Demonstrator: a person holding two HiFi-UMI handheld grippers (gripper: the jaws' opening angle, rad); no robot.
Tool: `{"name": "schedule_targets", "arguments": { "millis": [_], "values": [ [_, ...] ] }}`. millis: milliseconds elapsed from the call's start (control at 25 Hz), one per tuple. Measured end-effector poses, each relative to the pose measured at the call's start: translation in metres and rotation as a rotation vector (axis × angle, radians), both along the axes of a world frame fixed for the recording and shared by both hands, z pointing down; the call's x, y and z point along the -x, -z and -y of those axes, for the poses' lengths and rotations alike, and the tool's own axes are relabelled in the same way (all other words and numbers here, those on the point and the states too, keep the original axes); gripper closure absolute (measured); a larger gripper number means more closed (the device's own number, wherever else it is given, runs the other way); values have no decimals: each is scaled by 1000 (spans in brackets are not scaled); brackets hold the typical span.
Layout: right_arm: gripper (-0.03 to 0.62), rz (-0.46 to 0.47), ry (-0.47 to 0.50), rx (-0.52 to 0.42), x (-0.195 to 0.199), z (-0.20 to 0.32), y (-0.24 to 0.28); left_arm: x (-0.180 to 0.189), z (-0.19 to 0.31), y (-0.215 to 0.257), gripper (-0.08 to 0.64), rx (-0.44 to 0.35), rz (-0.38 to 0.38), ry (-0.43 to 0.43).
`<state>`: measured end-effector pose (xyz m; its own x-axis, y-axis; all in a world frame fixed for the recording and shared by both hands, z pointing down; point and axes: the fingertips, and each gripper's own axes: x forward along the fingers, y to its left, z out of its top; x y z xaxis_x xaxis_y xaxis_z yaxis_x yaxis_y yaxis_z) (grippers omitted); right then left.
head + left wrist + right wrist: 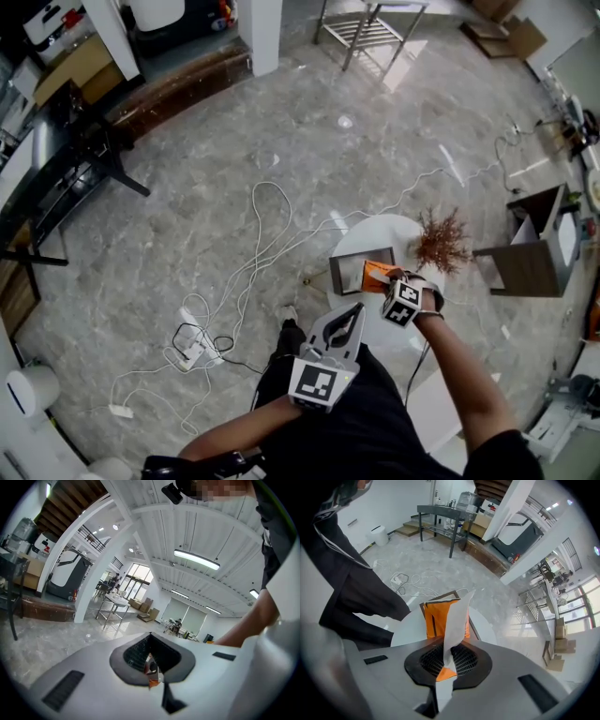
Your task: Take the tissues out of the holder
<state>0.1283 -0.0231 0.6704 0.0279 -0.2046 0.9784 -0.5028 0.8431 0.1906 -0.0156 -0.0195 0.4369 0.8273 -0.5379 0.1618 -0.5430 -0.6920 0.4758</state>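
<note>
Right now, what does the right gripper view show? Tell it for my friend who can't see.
The right gripper has its jaws shut on a white tissue that runs down to an orange holder on a round white table. A grey floor with white cables lies beyond.

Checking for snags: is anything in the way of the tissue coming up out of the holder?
Nothing visible. The right gripper is shut on the tissue, with only open air above the holder.
</note>
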Motion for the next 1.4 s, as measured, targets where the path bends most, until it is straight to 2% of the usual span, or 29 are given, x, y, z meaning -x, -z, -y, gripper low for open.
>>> {"name": "schedule_targets", "arguments": {
  "millis": [400, 720, 880, 1120, 1400],
  "values": [
    [577, 36, -168, 4, -32, -24, 0, -26, 1, -2, 558, 13, -4, -52],
    [578, 118, -317, 0, -59, -48, -1, -62, 1, 5, 558, 3, -2, -110],
    [578, 155, -352, -19, -60, -56, -5, -78, -2, 4, 558, -15, 18, -143],
    [578, 180, -409, -22, -84, -86, -10, -115, -20, 8, 558, -33, 14, -197],
    [578, 240, -545, -9, -107, -117, -16, -146, -32, 10, 558, -25, 25, -192]
  ]
}}
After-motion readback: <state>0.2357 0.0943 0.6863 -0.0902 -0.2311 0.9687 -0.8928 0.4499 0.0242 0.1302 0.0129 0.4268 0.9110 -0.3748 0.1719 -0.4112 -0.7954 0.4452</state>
